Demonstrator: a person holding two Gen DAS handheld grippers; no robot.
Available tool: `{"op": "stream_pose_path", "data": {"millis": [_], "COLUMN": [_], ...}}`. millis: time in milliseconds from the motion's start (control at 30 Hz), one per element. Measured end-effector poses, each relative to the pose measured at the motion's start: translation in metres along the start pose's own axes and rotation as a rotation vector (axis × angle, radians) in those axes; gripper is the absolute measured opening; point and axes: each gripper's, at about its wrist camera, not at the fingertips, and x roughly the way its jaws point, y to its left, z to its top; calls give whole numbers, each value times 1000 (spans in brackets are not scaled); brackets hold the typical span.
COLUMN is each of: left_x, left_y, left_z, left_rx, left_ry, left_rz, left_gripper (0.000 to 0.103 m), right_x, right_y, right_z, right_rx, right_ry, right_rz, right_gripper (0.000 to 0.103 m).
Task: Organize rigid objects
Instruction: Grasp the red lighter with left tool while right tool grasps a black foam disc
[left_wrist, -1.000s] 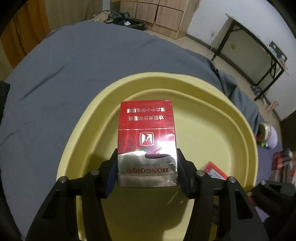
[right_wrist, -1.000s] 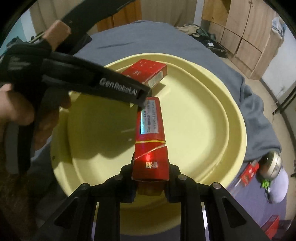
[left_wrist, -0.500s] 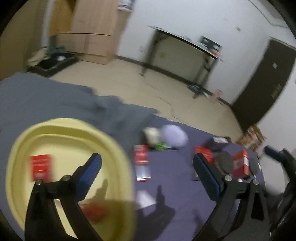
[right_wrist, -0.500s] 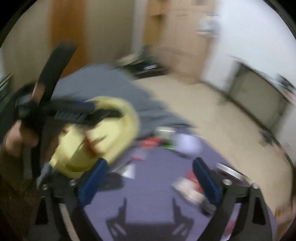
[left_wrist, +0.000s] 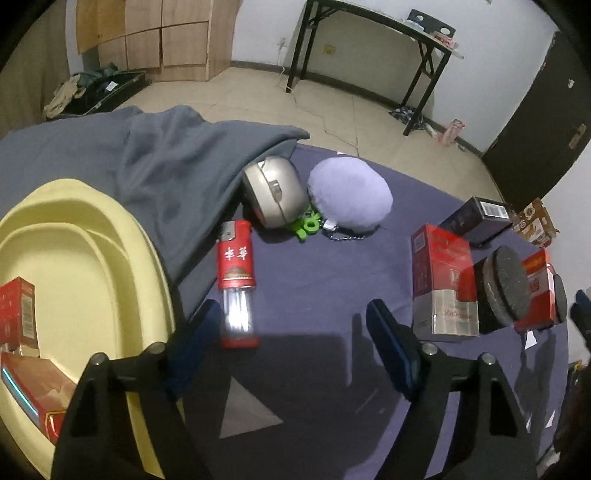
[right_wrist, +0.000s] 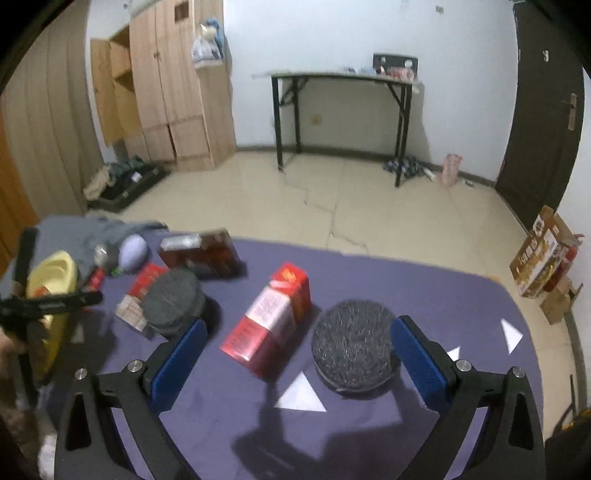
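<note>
Left gripper (left_wrist: 293, 338): nothing between the pads, jaws closing, hanging over the purple cloth (left_wrist: 325, 280). Just ahead of its left pad lies a red lighter (left_wrist: 236, 284), long axis pointing away from the camera. Farther out, a metal tin (left_wrist: 275, 192) touches a lilac pouch (left_wrist: 351, 194); a green clip (left_wrist: 307, 225) sits between them. Left of the gripper, the yellow basin (left_wrist: 92, 258) holds two red packs (left_wrist: 16, 317) against its near wall. A grey blanket (left_wrist: 177, 162) drapes beside the rim.

Right gripper (right_wrist: 295, 350): jaws spread wide, empty. Below it a red box (right_wrist: 271, 319) lies on the cloth, and a round dark scrub pad (right_wrist: 352, 345) sits just inside the right pad. A second round pad (right_wrist: 173, 299) rests on another pack farther left.

Risks, as judged: the lighter is narrow and lies along the fingers, so the pads may shut on air or roll it. On the right, box and scrub pad sit close together; closing there could catch both, or nudge the box askew. View is blurred, so exact gaps are uncertain.
</note>
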Motion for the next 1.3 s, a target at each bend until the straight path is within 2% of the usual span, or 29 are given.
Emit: {"op": "stream_pose_path", "data": {"millis": [100,233,333,400,533,600,667,733,800,833,900,933,1000,1067,1100,1167,1233,1300], "left_x": [4,5,6,9,14,18,27,32,31,30,25,21,7,-6,-8,-4,5,11], "left_y": [5,11,6,-1,-10,-17,-27,-30,-29,-28,-23,-20,-13,-4,1,7,10,7], "left_z": [-1,0,-1,-4,-7,-9,-11,-13,-14,-15,-14,-12,-8,-5,-3,0,-1,-3], "left_rx": [4,-18,-3,42,74,79,128,141,124,128,111,100,75,39,20,2,11,26], "left_ry": [0,-12,-29,-70,-72,-69,-58,-72,-71,-49,-29,-25,-47,-89,-104,-106,-106,-112], "left_rz": [-13,-49,-36,-9,62,104,165,190,147,99,53,25,-63,-190,-213,-191,-88,-37], "left_gripper": [71,71,73,76,79,87,92,95,95,95,93,91,80,81,82,82,82,82], "right_x": [21,22,26,25,14,13,12,11,12,12,15,16,17,17,16,18,18,19], "right_y": [-3,-3,-10,-15,-25,-28,-28,-29,-31,-33,-38,-40,-40,-41,-43,-47,-49,-48], "right_z": [4,12,14,8,0,-1,-1,-1,0,0,-2,-3,-3,-3,-3,-4,-4,-5], "right_rx": [-16,-20,-8,-3,25,45,33,32,48,62,129,145,134,133,142,175,180,169], "right_ry": [23,22,11,8,-1,1,-3,-6,-12,-14,-7,-5,-8,-10,-12,-16,-22,-22], "right_rz": [-20,-22,-13,-9,10,23,0,-7,9,29,102,113,82,69,84,131,124,104], "right_gripper": [100,101,101,101,101,101,101,101,102,102,102,102,102,103,103,103,103,103]}}
